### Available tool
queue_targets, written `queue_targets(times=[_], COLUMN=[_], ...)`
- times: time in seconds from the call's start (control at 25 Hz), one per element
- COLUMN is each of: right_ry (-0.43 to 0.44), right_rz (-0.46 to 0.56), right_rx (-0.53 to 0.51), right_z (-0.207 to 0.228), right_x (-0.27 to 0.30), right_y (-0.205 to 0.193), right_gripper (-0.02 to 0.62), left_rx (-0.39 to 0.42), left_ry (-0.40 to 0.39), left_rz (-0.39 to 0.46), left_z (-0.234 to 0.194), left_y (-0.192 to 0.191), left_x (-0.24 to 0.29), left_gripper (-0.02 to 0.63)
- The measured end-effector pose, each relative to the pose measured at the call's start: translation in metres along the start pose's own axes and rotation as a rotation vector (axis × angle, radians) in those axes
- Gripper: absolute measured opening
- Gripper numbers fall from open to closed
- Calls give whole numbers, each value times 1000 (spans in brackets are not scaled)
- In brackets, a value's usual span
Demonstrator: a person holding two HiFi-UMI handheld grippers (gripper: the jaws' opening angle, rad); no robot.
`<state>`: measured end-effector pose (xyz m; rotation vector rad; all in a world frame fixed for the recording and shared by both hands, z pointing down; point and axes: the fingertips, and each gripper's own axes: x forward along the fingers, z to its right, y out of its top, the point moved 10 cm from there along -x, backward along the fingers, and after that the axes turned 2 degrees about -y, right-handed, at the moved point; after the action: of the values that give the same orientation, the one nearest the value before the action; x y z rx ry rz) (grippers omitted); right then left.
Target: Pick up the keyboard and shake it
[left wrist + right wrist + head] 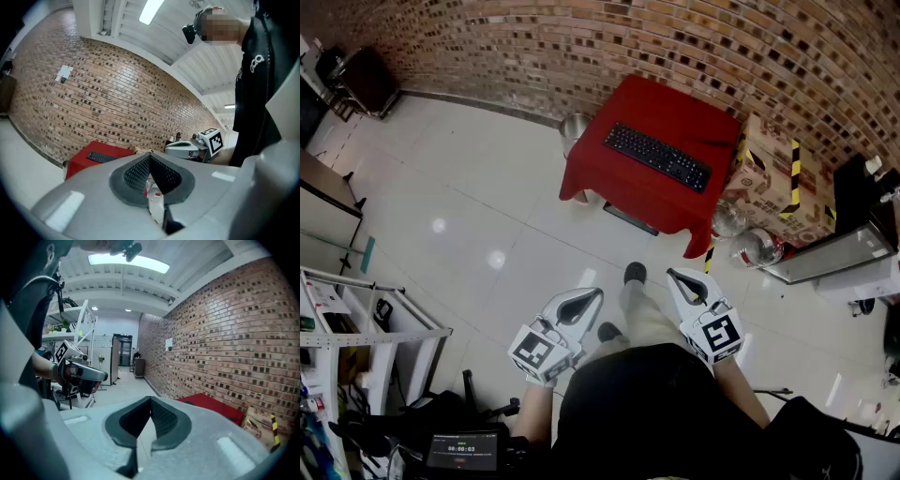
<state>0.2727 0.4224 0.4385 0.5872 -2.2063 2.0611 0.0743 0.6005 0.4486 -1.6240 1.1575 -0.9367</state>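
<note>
A black keyboard (657, 156) lies on a table under a red cloth (623, 178) against the brick wall, some steps ahead of the person. Both grippers hang near the person's body, far short of the table. My left gripper (598, 292) is shut, its jaw tips meeting with nothing between them. My right gripper (669, 273) is shut and empty as well. In the left gripper view the keyboard (101, 157) shows small on the red table (84, 161), beyond my left gripper (150, 155). The right gripper view catches only the red table (213, 405) past my right gripper (150, 401).
A metal bin (574, 127) stands at the table's left. Cardboard boxes with yellow-black tape (766, 174) and clear plastic bottles (757, 248) sit to its right. White shelving (356, 323) is at the left, a black cabinet (361, 79) far left. Glossy white floor (487, 216) lies between.
</note>
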Motion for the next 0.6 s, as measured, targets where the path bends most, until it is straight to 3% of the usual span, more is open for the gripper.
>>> queue_targets(times=[0.2, 0.6], right_ry=[-5, 0], right_rz=[-1, -10], right_rx=[16, 61], right_z=[10, 33], right_x=[-4, 9], right_y=[-7, -18], right_gripper=[-9, -9], left_rx=[-26, -40], left_ry=[-8, 8], left_rz=[-57, -60], left_z=[13, 0], left_y=[2, -1], left_x=[12, 32], left_gripper=[15, 15])
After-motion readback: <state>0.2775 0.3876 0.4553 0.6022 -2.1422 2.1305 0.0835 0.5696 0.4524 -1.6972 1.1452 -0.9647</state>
